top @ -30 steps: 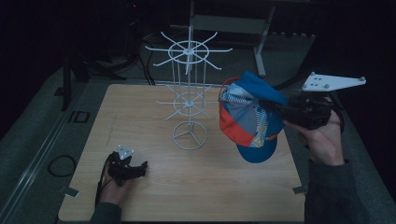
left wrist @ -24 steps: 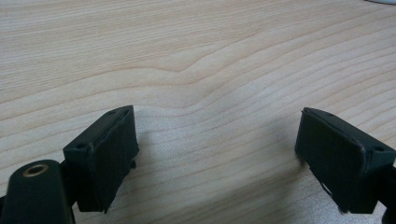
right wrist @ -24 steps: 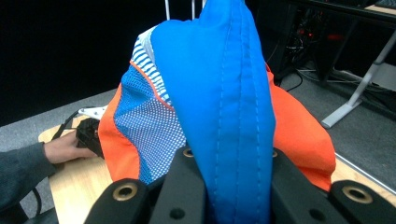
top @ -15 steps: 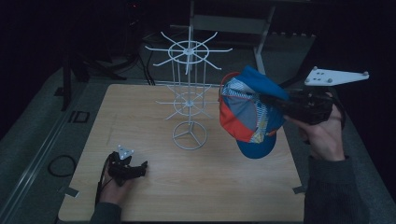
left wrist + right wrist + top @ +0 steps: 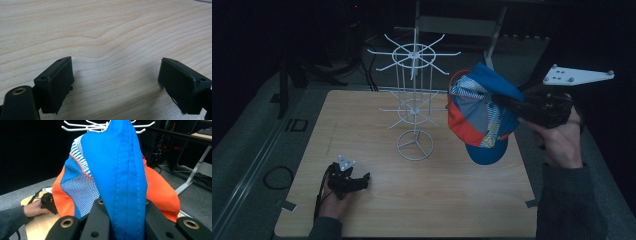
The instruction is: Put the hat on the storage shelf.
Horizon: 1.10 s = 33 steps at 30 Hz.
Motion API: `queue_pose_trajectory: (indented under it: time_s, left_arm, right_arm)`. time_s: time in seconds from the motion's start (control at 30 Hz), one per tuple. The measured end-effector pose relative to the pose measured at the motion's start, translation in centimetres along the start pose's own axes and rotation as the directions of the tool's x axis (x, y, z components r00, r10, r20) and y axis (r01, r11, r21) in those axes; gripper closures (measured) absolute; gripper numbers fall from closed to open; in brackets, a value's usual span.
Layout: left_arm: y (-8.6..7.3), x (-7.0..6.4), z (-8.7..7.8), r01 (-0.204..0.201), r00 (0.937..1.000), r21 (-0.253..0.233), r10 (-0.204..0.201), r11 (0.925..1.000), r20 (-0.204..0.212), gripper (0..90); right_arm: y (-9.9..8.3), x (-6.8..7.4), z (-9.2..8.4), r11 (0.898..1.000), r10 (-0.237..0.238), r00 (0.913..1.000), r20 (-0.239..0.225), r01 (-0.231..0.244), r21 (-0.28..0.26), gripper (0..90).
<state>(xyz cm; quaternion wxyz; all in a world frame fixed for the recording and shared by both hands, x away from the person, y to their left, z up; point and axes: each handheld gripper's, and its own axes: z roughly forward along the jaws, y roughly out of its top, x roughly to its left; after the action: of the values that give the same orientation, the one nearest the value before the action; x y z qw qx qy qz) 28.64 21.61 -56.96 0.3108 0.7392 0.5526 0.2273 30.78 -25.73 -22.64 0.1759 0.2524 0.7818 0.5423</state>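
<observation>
A blue, orange and striped cap [image 5: 479, 117] hangs in the air to the right of a white wire display rack [image 5: 414, 102]. My right gripper [image 5: 512, 104] is shut on the cap, its jaws pinching a blue fold [image 5: 120, 195] of the cloth. The rack's upper hooks [image 5: 100, 126] show just behind the cap in the right gripper view. My left gripper [image 5: 362, 180] rests on the wooden table [image 5: 377, 210] near its front left, held by a hand. Its jaws stand open over bare wood [image 5: 115, 82] with nothing between them.
The rack's round wire foot [image 5: 414, 146] stands at the table's middle. A metal frame with legs [image 5: 462, 27] sits on the floor behind the table. Cables [image 5: 274, 177] lie on the floor at the left. The table's right edge [image 5: 524, 175] runs under the cap.
My right gripper has carried the cap slightly upward and toward the rack. The left gripper has stayed where it was.
</observation>
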Motion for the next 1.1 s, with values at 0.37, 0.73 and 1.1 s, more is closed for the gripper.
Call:
queue_pose_trajectory:
  time_s: [0.37, 0.73, 1.1]
  left_arm:
    - [0.0, 0.0, 0.0, 0.0, 1.0, 0.0, 0.0, 1.0, 0.0, 13.4]
    - [0.0, 0.0, 0.0, 0.001, 1.0, 0.0, -0.001, 1.0, 0.0, 13.4]
    - [0.0, 0.0, 0.0, 0.002, 1.0, 0.0, -0.002, 1.0, 0.0, 13.4]
  right_arm:
    - [0.6, 0.0, -0.2, 0.999, 0.009, 1.0, -0.004, -0.009, -0.034, 88.1]
    - [1.2, 0.1, -0.1, 0.996, 0.018, 0.9995, -0.024, -0.02, -0.082, 88.1]
    - [2.2, 0.1, -0.1, 0.993, 0.022, 0.999, -0.039, -0.027, -0.117, 88.1]
